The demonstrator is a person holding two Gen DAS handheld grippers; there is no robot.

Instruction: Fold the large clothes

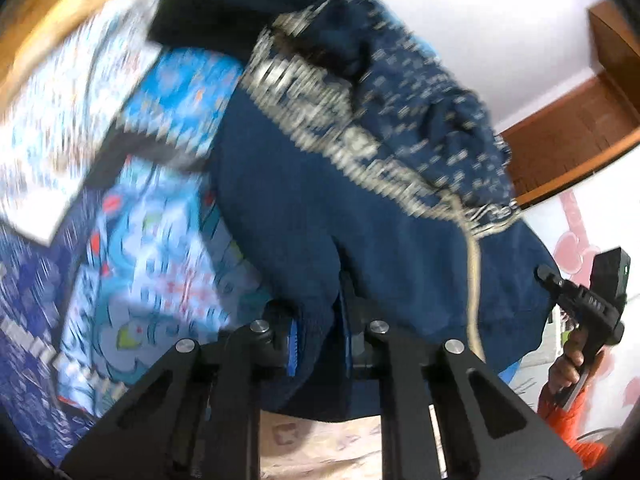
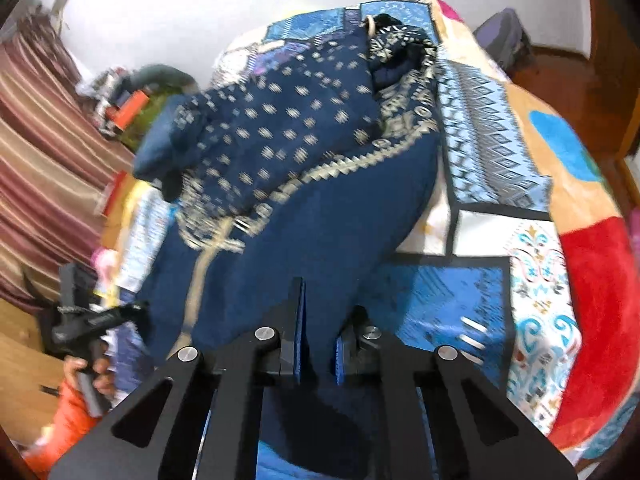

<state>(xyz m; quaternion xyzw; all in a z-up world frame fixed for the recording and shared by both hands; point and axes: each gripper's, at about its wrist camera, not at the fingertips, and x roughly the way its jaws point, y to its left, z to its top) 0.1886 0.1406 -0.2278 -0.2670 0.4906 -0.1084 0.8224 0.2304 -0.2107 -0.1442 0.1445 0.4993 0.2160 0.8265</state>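
Both grippers clamped on the near hem of a navy patterned sweater [image 2: 304, 184]; the garment lies across a patchwork bedspread [image 2: 500, 168], its plain lower body towards the cameras and its dotted upper part and cream-banded yoke [image 2: 352, 164] bunched further up the bed. Left gripper [image 1: 320, 340]: jaws closed on a thick fold of the navy fabric, blue pads pressed into the cloth on either side. Right gripper [image 2: 318, 356]: jaws likewise closed on the hem, cloth filling the narrow gap between the pads. In the right wrist view the left gripper appears at the lower left edge, held by a hand [image 2: 90, 372] in an orange sleeve [image 2: 64, 412]; in the left wrist view the right gripper [image 1: 560, 280] appears at the far right, near the sweater's other edge, so the two grips stand well apart along the hem. A cream drawcord [image 1: 474, 280] hangs loose over the front.

The step in hand is judged to be a lift or drag of the hem to spread the garment; good practice would be to move both grips together at equal height, keep the hem taut between them, and check that each pinch holds both layers, since a single-layer pinch would let the back drag; the bunched upper part will probably need smoothing before any fold; the loose cord could trail and catch.
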